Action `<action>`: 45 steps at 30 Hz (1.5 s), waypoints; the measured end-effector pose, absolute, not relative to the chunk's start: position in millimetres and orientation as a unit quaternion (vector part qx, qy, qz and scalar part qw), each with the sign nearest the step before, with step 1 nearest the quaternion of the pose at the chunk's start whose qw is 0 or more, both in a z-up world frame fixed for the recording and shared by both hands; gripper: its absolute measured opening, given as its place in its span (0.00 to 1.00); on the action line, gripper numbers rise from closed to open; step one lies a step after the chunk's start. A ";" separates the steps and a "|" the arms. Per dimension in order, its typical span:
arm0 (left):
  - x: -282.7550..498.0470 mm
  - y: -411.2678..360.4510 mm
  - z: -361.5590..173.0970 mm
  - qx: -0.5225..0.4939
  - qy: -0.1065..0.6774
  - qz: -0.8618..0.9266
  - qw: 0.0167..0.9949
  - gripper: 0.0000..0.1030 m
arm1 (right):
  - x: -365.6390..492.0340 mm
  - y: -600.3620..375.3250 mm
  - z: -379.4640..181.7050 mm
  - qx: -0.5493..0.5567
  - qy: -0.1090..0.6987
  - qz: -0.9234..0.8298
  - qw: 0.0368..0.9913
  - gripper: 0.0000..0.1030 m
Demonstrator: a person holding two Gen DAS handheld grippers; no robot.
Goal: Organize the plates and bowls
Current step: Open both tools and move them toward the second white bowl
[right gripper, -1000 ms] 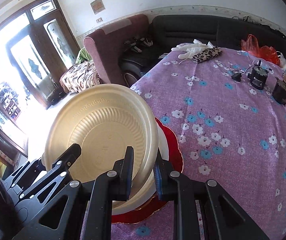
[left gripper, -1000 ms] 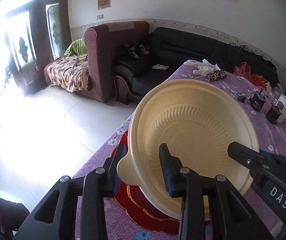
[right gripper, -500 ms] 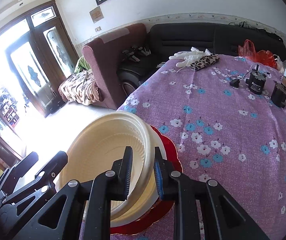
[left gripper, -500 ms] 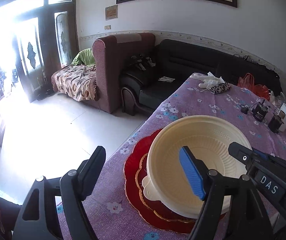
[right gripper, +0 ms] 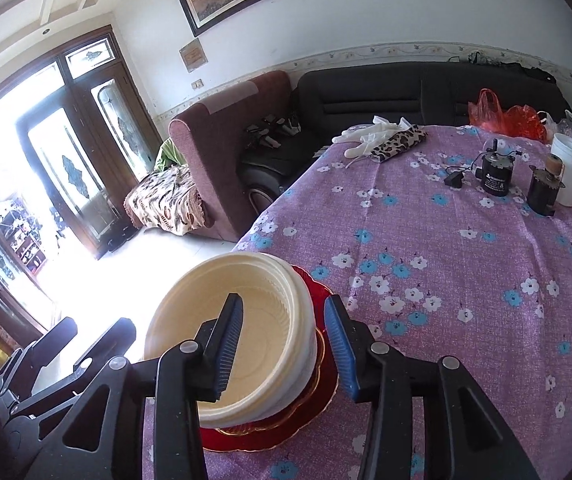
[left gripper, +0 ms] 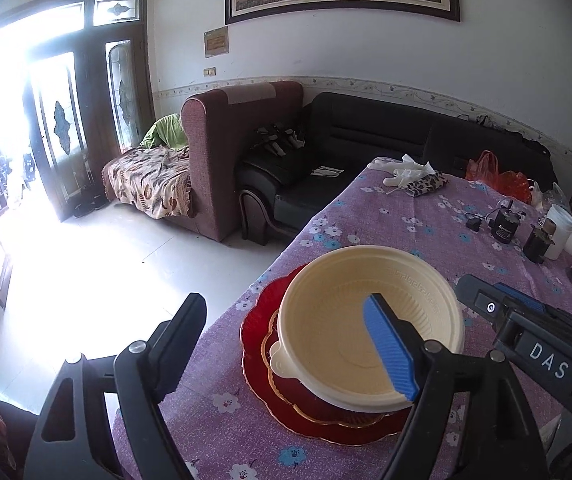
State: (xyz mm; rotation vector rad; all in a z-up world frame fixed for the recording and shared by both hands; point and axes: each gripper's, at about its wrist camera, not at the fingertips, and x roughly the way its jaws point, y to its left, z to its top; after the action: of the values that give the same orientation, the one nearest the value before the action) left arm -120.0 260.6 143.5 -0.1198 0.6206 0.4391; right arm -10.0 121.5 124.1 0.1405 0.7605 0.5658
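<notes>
Opening both tools, left tool [left gripper: 286,344] and right tool [right gripper: 284,346], you leave the cream bowl [left gripper: 369,328] free on the red plate [left gripper: 258,344] near the counter [right gripper: 445,260] edge; clipping its rim could tip it off.

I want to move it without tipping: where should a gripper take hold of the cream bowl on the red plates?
Probably the cream bowl is best taken by its thin upright rim, one finger inside and one outside, from the near side above the red plates. The small tab on the near-left rim is another hold.
</notes>
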 end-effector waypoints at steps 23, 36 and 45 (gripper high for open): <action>-119.2 104.3 160.5 0.063 0.280 0.096 0.953 0.80 | -39.0 -68.1 103.1 0.164 0.366 0.164 0.901 0.53; -108.4 28.3 149.0 0.121 0.292 0.030 0.948 0.80 | -50.0 -165.3 80.2 0.223 0.367 0.101 0.897 0.53; -62.0 -4.9 109.9 0.034 0.424 -0.093 0.900 0.81 | -57.7 -256.1 63.6 0.269 0.362 0.024 0.892 0.52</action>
State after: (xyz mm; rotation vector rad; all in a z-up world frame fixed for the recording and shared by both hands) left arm -62.0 -4.9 109.9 0.0706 0.8766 -0.1926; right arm -57.7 -256.1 63.6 0.5592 0.7521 0.0497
